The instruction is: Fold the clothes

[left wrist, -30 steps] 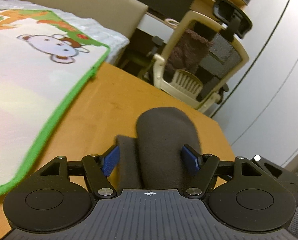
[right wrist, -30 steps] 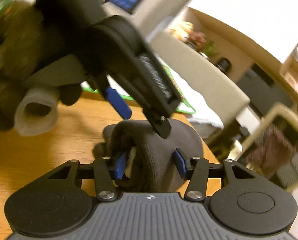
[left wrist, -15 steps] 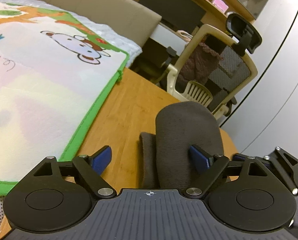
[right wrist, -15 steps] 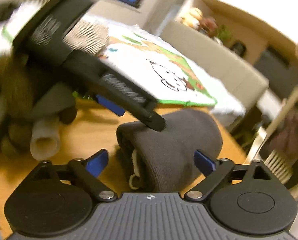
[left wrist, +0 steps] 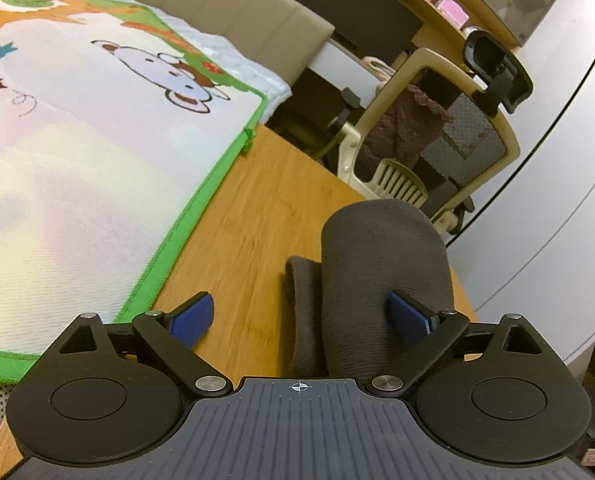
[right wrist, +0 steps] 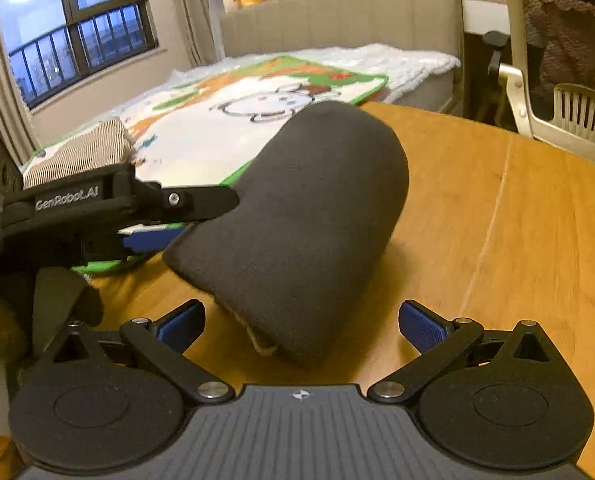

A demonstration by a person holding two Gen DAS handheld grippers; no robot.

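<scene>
A folded dark grey garment (left wrist: 381,272) lies in a rounded bundle on the wooden table (left wrist: 257,216). My left gripper (left wrist: 301,318) is open, its jaws spread wide; the bundle lies between them, against the right pad. In the right wrist view the same bundle (right wrist: 305,216) sits just ahead of my right gripper (right wrist: 301,326), which is open and empty. The left gripper's finger (right wrist: 169,204) reaches in from the left and touches the bundle's side.
A cartoon mat with a green border (left wrist: 97,152) covers the table's left part, with a striped cloth (right wrist: 81,152) on it. An office chair (left wrist: 437,132) stands beyond the table's far edge. A bed and window lie behind.
Both grippers have opened and let go of the grey bundle, which now rests on the table. The right gripper has drawn back from it.
</scene>
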